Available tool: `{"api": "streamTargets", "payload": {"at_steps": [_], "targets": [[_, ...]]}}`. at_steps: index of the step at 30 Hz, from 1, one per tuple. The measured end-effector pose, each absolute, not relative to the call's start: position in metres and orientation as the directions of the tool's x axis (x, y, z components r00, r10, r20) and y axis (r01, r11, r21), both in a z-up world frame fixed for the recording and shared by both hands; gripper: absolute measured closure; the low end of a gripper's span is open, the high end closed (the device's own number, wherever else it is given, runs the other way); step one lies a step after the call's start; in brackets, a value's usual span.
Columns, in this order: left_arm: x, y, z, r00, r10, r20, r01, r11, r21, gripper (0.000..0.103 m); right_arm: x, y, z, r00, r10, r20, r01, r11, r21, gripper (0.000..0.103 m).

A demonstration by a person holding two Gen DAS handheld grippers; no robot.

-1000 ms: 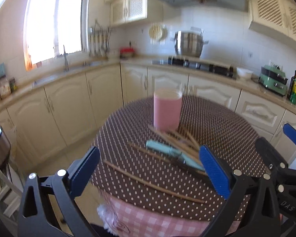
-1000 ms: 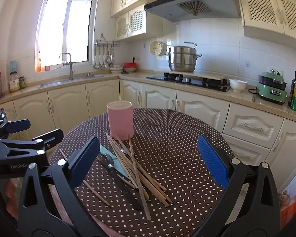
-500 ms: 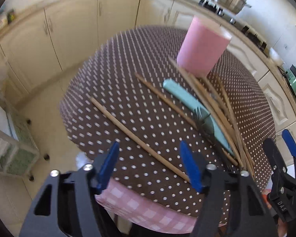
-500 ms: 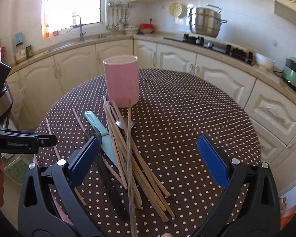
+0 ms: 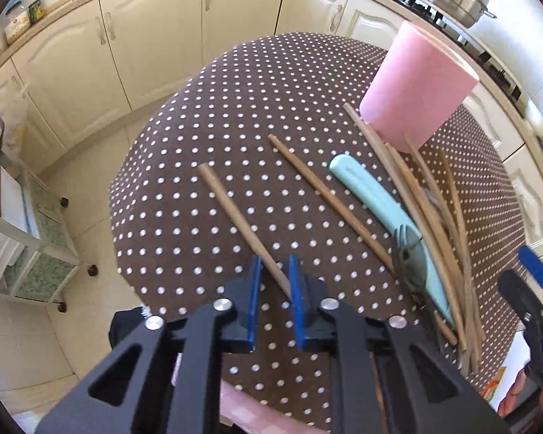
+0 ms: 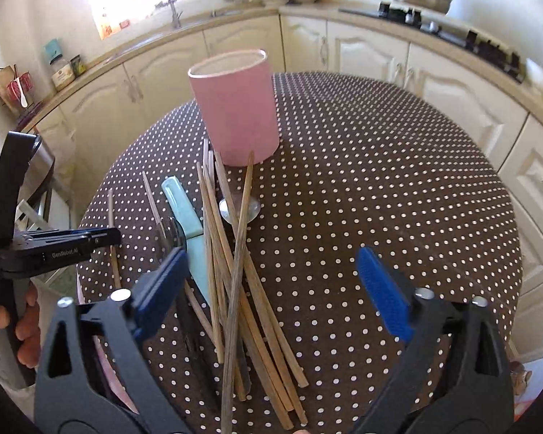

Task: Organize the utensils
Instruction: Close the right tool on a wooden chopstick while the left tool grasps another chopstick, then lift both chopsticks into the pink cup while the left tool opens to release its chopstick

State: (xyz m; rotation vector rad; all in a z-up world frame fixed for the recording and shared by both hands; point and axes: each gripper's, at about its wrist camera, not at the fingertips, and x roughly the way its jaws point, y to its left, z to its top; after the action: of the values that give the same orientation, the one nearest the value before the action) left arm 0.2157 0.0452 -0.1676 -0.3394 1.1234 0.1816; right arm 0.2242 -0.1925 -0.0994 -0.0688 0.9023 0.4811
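A pink cylindrical holder stands upright on the round table with a brown dotted cloth. In front of it lies a pile of wooden chopsticks, with a teal-handled utensil, a fork and a spoon. One chopstick lies apart at the left. My left gripper points down at its near end. Its jaws are closing, the stick is between them, and a gap still shows. My right gripper hovers over the pile, wide and closing.
A second lone chopstick lies between the single stick and the pile. Cream cabinets ring the room. A wheeled rack stands on the floor left of the table. A hand holds the left gripper's handle.
Both grippers tipped downward and came closer to the tabletop. The left jaws went from wide to narrow around the lone chopstick. The right jaws narrowed a little above the pile.
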Motion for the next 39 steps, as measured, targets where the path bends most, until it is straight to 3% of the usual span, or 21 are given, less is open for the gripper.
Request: {"api": "streamTargets", "payload": {"at_steps": [2, 6, 12, 17, 26, 35, 39], "targets": [[0.218, 0.045, -0.168, 0.438, -0.069, -0.897, -0.294, 0.931, -0.215, 0.095, 0.229, -0.19, -0.101, 0.49, 0.376, -0.786, -0.441, 0.885, 0.149, 0.032], [0.225, 0.037, -0.164, 0.463, -0.109, -0.879, -0.254, 0.934, -0.25, 0.098, 0.238, -0.179, -0.109, 0.427, 0.392, -0.815, -0.465, 0.868, 0.174, 0.064], [0.235, 0.021, -0.148, 0.524, -0.132, -0.841, -0.187, 0.946, -0.265, 0.098, 0.245, -0.166, -0.12, 0.346, 0.415, -0.841, -0.495, 0.843, 0.212, 0.071], [0.231, 0.008, -0.132, 0.568, -0.155, -0.808, -0.14, 0.95, -0.28, 0.098, 0.248, -0.158, -0.125, 0.326, 0.412, -0.851, -0.507, 0.836, 0.211, 0.094], [0.241, -0.004, -0.11, 0.631, -0.203, -0.749, -0.038, 0.956, -0.292, 0.098, 0.256, -0.157, -0.126, 0.343, 0.422, -0.839, -0.498, 0.839, 0.218, 0.096], [0.255, -0.014, -0.067, 0.714, -0.296, -0.635, 0.097, 0.939, -0.329, 0.098, 0.256, -0.186, -0.076, 0.482, 0.532, -0.696, -0.483, 0.824, 0.296, 0.096], [0.261, -0.017, -0.038, 0.776, -0.314, -0.547, 0.148, 0.934, -0.326, 0.098, 0.259, -0.195, -0.037, 0.584, 0.571, -0.577, -0.49, 0.814, 0.311, 0.096]]}}
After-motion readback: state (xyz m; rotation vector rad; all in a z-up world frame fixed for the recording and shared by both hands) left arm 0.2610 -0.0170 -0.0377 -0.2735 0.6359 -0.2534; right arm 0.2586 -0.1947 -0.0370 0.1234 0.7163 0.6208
